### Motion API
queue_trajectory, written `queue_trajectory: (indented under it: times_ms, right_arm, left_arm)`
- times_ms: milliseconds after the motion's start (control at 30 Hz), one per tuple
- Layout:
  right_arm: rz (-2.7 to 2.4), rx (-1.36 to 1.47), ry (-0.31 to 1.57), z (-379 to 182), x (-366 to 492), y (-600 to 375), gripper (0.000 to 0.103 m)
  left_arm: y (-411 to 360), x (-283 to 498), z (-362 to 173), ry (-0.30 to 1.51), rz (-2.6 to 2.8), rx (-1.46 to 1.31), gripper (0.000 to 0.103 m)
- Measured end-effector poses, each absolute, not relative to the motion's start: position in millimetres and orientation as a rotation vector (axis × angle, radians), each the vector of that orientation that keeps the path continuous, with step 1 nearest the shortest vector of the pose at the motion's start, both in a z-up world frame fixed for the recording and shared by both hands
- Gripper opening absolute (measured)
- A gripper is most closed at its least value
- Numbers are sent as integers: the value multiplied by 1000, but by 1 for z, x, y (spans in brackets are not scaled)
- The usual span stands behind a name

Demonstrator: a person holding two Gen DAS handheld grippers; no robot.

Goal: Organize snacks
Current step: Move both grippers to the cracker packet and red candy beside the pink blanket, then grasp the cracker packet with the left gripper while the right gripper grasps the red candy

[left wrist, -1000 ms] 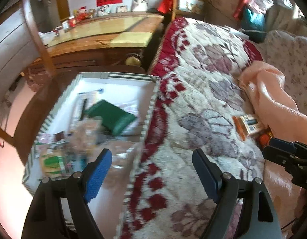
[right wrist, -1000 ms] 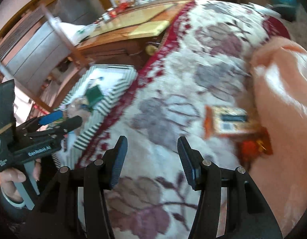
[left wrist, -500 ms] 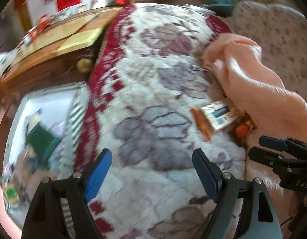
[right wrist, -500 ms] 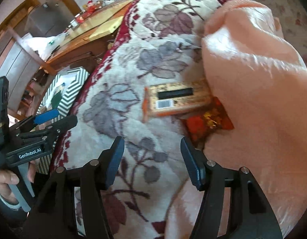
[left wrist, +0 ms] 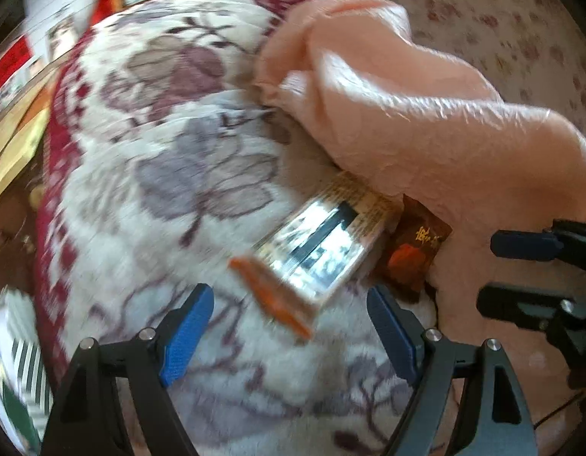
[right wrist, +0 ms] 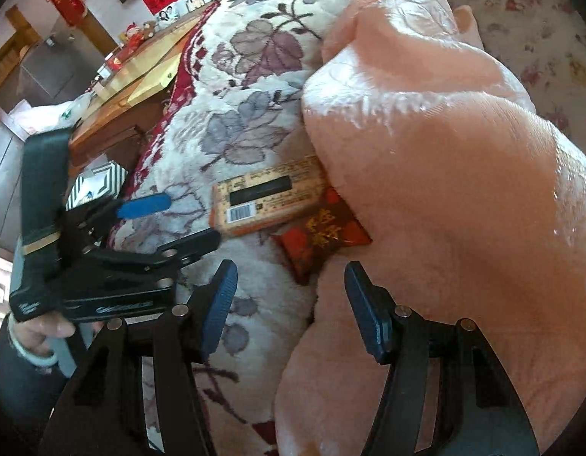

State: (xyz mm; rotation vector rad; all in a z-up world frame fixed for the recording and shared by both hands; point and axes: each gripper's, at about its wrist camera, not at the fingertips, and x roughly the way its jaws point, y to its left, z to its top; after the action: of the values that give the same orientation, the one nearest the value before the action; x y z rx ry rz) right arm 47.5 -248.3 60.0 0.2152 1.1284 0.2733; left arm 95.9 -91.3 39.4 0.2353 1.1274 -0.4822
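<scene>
The right tool [right wrist: 289, 304] is hovering with jaws spread and nothing between them, over the edge of a peach blanket [right wrist: 444, 152]. The left tool [left wrist: 289, 334] is likewise gaping, empty, above the floral bedspread [left wrist: 160, 152]. Beyond lies an orange snack packet [right wrist: 266, 199], touching a red snack packet [right wrist: 323, 235], which seems partly tucked under the blanket. Farther off sits a striped box [right wrist: 103, 178].

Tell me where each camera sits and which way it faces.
Left wrist: rides the left claw, tilted down at the orange snack packet on the floral blanket; right claw intrudes.
Right wrist: rides the right claw, facing down at the red packet; left claw and hand show.
Shared: both packets, peach blanket.
</scene>
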Motion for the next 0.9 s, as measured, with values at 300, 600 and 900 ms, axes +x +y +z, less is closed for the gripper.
queue_trajectory:
  times_ms: [300,600,900]
  right_arm:
    - [269,228,1135,56,51,-252,59]
    - [255,237,1142,53,52,-256,59]
    - [253,252,1143,51,54,-260,59]
  left_arm:
    - [-125,119,16,1159,-542,359,89]
    - [-140,138,11,1143,-552,438,95]
    - [-147,145,11,1082,-628,602,97]
